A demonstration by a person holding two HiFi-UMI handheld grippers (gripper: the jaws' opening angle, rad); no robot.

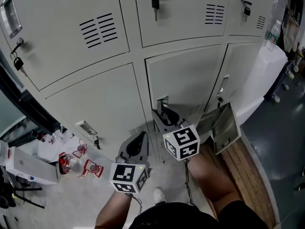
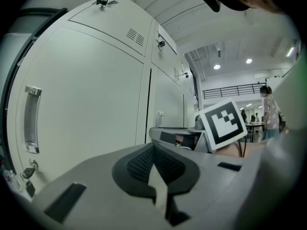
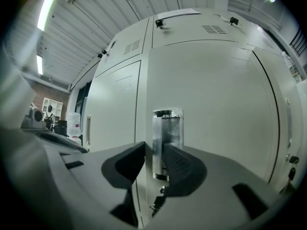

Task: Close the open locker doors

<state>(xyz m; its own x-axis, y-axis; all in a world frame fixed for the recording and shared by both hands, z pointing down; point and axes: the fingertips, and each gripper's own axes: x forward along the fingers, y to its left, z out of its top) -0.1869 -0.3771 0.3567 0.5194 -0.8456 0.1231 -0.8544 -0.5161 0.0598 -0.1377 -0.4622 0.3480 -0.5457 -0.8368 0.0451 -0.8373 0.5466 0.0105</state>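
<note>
One chrome handle (image 3: 167, 128) sits pinched in the right claw (image 3: 154, 147), likely to steer its locker door (image 3: 216, 104) shut; left of that handle, the left claw (image 2: 154, 164) idles, pressed together.

Handle (image 3: 167, 126): its lower part sits behind the jaws of the right gripper (image 3: 154, 147); we cannot tell whether the pads press on it.
Corner locker handle (image 1: 9, 15): the head view's left edge cuts it off.
Open door (image 1: 225, 127): we cannot see the compartment behind it.
Red items (image 1: 78, 160): too small for us to name.
Person (image 2: 267, 110): distant and blurred in the left gripper view.
</note>
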